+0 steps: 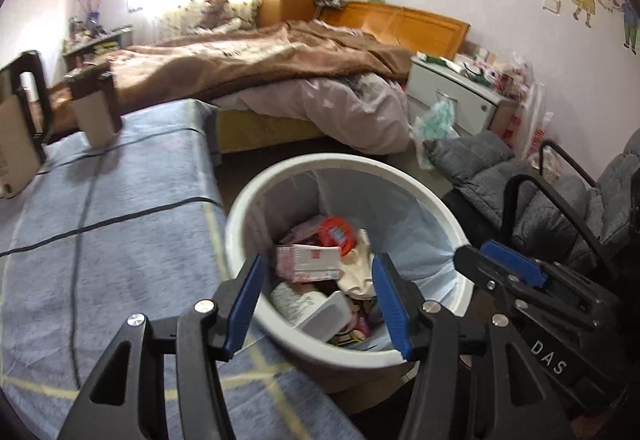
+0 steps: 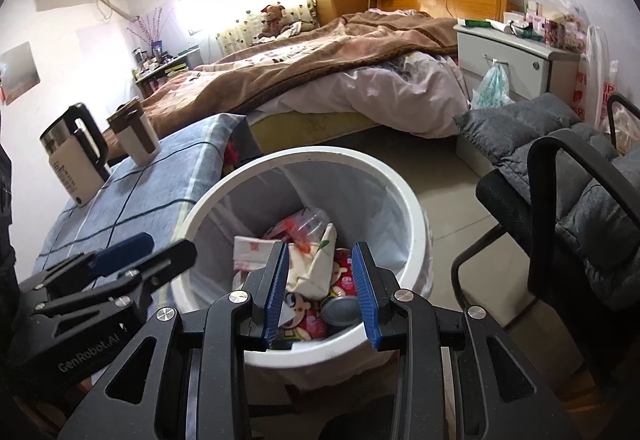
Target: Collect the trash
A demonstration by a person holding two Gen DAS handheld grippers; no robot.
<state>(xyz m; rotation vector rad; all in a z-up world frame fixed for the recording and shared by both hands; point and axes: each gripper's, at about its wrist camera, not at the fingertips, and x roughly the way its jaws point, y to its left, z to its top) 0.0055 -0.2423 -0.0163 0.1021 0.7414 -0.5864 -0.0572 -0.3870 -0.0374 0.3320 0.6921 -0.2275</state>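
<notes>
While both tools (left point(image 1: 318, 304), right point(image 2: 322, 294)) gape empty, the white bin point(image 2: 404, 196) of trash sits just below.

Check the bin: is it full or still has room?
Still has room. The bin holds wrappers and a can only at the bottom, with bare liner showing above.

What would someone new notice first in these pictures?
The white trash bin, lined with a pale bag and piled with wrappers and a red-lidded container, fills the centre, with both open grippers, left gripper and right gripper, poised above its near rim. Behind it sprawls an unmade bed under a brown blanket.
</notes>
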